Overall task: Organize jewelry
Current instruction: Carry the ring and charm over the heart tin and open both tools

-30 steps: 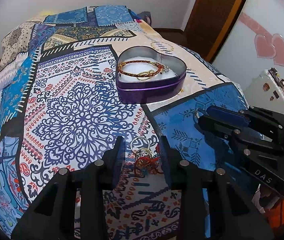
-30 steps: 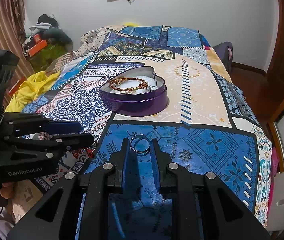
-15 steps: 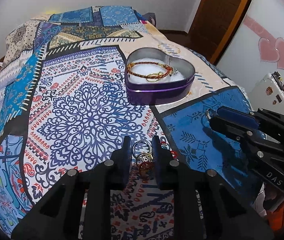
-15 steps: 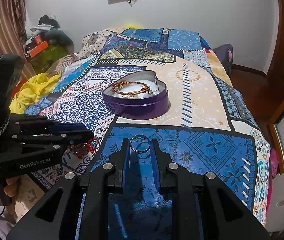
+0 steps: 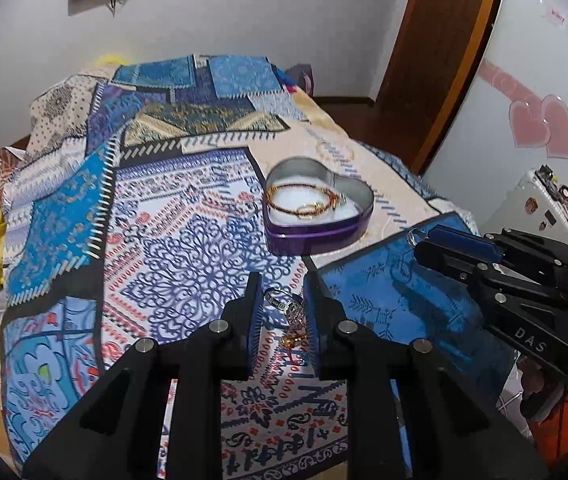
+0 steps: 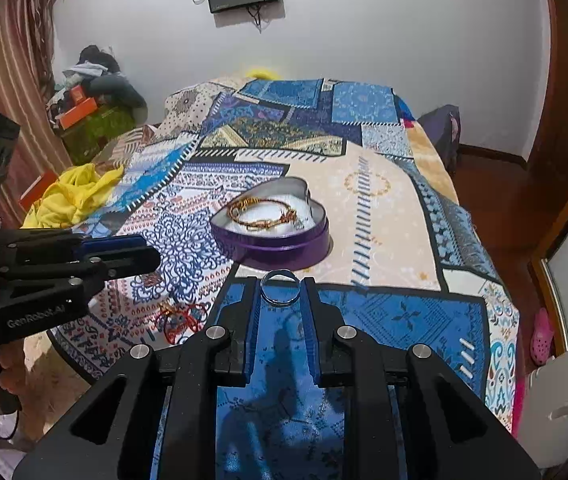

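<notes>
A purple heart-shaped tin [image 5: 320, 236] stands on the patterned bedspread and holds a gold and red bracelet [image 5: 304, 200]; the tin also shows in the right wrist view [image 6: 276, 244]. My left gripper [image 5: 282, 308] is shut on a cluster of rings [image 5: 288, 306] with gold and red charms hanging below. My right gripper [image 6: 281, 292] is shut on a silver ring [image 6: 280, 290] and holds it just short of the tin. A red string piece [image 6: 178, 320] lies on the bedspread under the left gripper.
The patchwork bedspread [image 5: 164, 240] covers the whole bed. Yellow cloth [image 6: 72, 196] lies at the bed's left edge. Clutter and boxes [image 6: 88, 112] sit in the far left corner. A wooden door [image 5: 436, 60] and a white appliance [image 5: 540, 200] stand at the right.
My left gripper closed on the ring cluster and lifted it off the bedspread. My right gripper rose and moved toward the tin with the silver ring.
</notes>
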A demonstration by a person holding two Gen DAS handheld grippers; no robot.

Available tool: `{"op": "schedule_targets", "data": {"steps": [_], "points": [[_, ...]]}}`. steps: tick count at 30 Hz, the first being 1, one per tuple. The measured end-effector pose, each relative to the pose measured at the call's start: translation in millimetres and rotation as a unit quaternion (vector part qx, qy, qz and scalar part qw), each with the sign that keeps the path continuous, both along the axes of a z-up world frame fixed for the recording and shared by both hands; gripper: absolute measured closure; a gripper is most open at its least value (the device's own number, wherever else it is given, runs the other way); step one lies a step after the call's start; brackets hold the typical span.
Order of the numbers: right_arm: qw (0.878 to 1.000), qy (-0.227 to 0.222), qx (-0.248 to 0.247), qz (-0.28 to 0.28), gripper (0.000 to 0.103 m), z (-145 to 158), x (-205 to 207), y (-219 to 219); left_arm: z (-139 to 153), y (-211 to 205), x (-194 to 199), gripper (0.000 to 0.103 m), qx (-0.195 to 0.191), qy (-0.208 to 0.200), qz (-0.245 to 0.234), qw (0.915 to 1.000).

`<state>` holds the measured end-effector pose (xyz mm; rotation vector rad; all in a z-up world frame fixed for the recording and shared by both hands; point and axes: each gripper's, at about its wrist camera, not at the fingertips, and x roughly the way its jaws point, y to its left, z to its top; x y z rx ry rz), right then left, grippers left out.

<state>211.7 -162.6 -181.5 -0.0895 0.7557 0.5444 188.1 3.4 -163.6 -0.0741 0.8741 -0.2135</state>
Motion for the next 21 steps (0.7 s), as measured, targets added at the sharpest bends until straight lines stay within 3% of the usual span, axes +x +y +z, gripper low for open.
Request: {"op": "schedule_targets", "data": {"steps": [21], "points": [[1.0,-0.029,0.006,0.003,0.085,13.5,21.8,17.3,19.0,13.9,19.8,0.084,-0.022,-0.041,0.006,0.9989]]}}
